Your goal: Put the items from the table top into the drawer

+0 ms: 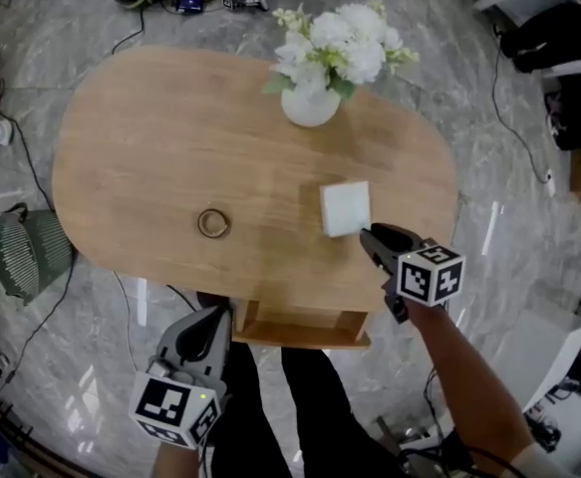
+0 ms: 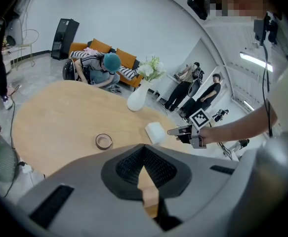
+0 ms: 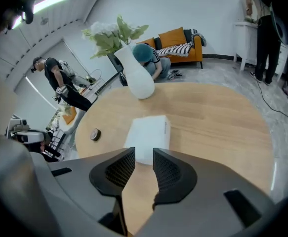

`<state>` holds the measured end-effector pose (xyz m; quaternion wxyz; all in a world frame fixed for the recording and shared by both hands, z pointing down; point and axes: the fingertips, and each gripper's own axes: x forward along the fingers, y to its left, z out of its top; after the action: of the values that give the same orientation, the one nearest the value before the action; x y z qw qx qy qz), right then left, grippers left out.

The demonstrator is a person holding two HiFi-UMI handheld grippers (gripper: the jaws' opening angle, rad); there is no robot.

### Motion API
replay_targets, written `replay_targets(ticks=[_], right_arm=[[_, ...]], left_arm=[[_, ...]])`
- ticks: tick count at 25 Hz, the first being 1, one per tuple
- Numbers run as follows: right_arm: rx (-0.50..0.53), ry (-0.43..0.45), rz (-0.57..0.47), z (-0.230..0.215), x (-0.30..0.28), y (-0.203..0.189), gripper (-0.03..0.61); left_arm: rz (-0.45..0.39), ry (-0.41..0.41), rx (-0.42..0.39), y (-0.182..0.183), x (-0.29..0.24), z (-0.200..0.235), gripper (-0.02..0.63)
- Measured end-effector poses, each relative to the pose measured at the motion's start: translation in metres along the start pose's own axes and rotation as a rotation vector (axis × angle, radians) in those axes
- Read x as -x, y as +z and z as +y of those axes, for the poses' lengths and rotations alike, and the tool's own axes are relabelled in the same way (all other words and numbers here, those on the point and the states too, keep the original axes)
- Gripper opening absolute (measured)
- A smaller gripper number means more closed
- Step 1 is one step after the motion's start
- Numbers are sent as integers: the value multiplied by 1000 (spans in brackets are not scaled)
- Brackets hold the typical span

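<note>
Count on the oval wooden table [image 1: 150, 157]: 1 white box [image 1: 345, 208], 1 tape roll [image 1: 213, 223], 1 white vase [image 1: 310, 106] with white flowers [image 1: 340, 43]. That makes 2 loose items plus the vase, all on the tabletop.

- White box: right-near part of the table, lying flat.
- Tape roll: left of the box and well apart from it, near the middle, also flat.
- Vase: far side, upright, beyond the box.
- 1 drawer [image 1: 300, 329]: sticks out from under the near table edge, between the two grippers.

Grippers: 2.
- Right gripper [image 1: 368, 235]: over the near-right table edge, pointing down at the box. In its own view the jaws stand apart with nothing between them. The box's near edge sits just past the tips, and I can't tell whether they touch it.
- Left gripper [image 1: 222, 315]: off the table, at the near edge just left of the drawer. In its own view the jaw tips meet and nothing is held.

Off the table: 1 green wire basket [image 1: 26, 252] on the floor at left. Far across the room, 1 orange sofa [image 2: 104, 53] with 1 person crouched in front of it, and 2 people standing at the far right.
</note>
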<state>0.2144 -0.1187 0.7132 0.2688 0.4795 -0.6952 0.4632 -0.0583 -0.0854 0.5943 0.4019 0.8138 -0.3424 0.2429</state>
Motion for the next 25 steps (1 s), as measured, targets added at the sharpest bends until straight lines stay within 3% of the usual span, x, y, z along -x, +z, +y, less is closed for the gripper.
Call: replay_targets(ticks=[5,10,16,25], right_arm=[[-73,-3,22,-20,-17,-5,182],[-123,16,64,-25,-31,-16,192],[-64,26,42,-17,-29,-7,94],[-64,74,5,10,-14,-15,78]], left_arm=[[12,-12,13,-8,-9,-5,2],[14,-14,21,-15,-12,-5,2],[20,-19,31,-23,-14,-6,2],[25,-31,36,-28,-11,-11,2]])
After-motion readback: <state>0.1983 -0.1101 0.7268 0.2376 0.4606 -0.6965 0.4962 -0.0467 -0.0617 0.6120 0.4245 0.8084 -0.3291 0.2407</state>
